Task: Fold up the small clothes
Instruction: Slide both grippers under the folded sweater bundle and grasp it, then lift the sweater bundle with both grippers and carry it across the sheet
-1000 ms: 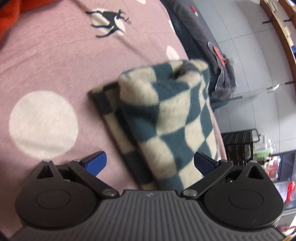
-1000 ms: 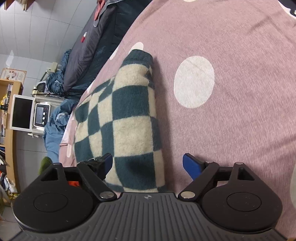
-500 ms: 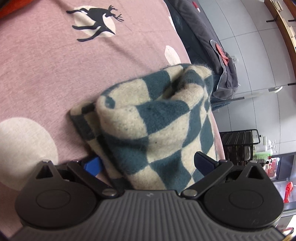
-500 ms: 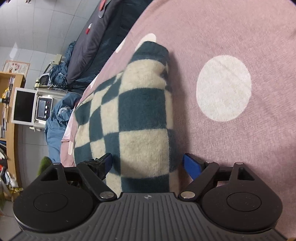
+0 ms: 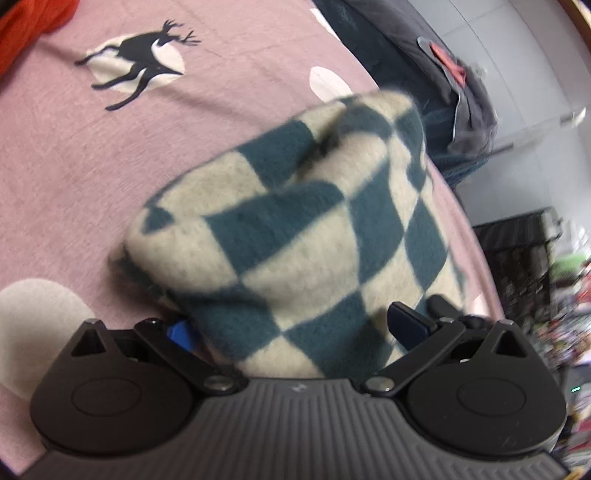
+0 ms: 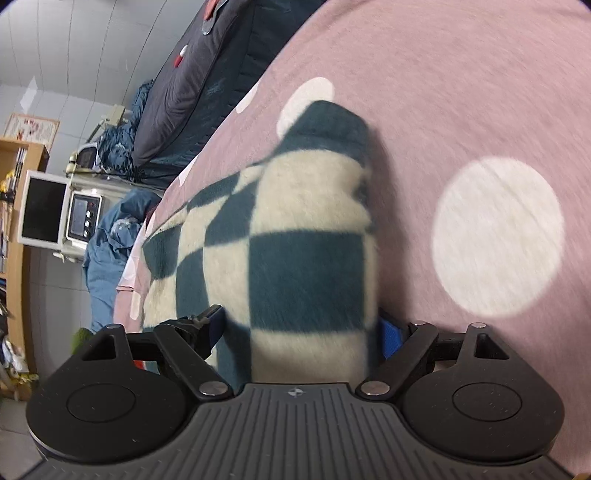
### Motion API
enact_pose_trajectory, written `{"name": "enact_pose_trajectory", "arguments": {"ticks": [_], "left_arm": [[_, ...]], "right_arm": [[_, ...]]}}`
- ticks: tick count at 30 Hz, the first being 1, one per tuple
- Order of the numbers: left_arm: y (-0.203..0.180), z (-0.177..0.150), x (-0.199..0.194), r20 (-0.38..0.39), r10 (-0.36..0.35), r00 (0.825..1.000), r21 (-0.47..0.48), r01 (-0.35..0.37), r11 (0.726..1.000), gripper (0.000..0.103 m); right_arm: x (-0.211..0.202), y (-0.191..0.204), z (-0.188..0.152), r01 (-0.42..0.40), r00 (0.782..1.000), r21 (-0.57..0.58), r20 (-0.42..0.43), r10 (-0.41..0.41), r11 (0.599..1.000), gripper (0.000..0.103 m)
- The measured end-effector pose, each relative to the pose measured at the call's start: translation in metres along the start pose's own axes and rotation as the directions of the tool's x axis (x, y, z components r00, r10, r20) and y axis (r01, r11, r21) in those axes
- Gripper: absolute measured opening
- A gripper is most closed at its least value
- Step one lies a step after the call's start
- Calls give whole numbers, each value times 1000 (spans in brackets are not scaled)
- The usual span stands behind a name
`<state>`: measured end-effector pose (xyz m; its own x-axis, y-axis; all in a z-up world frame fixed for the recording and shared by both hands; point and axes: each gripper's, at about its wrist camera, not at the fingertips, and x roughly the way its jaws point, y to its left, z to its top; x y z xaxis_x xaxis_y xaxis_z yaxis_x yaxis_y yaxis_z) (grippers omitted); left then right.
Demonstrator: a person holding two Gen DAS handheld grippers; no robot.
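Note:
A fluffy garment in a teal and cream check (image 5: 295,236) lies folded into a thick bundle on the pink bedspread (image 5: 110,155). My left gripper (image 5: 291,328) is open and pushed up against the bundle's near end, with the cloth filling the gap between its blue fingertips. From the other side the same garment (image 6: 295,258) fills the gap of my right gripper (image 6: 301,328), which is also open; its right fingertip is partly hidden by the cloth. Both views are blurred by motion.
The bedspread has white dots (image 6: 495,236) and a black deer print (image 5: 140,59). An orange cloth (image 5: 26,22) lies at the far left corner. Beyond the bed's edge are a dark bag (image 5: 454,85), a black rack (image 5: 517,258), blue clothes (image 6: 110,251) and a white appliance (image 6: 62,210).
Both grippers have slid forward onto the checked bundle, so it now sits between their fingers. The bundle looks more bunched and thicker than one second ago. The finger spacing has not changed.

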<state>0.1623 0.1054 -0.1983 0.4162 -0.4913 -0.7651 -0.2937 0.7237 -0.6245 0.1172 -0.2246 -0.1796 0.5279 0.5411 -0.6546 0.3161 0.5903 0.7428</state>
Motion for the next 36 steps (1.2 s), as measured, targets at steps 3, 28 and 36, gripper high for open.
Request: {"name": "enact_pose_trajectory", "arguments": {"ticks": [3,28,36], "left_arm": [[29,13,-2,0,-128,992,-189,126,974,103],[-20,18,25,40,30,999,-86,-26,996,103],[-11,5,11,105,37,994,-73,-30,997,59]], "right_arm": [[8,7,5,15,999,-26,-29,-16,1000,103],[15,4,11,-2,1000,26,-23,2,1000,103],[6,8,6,26,999,-64,-21,-28,998,82]]}}
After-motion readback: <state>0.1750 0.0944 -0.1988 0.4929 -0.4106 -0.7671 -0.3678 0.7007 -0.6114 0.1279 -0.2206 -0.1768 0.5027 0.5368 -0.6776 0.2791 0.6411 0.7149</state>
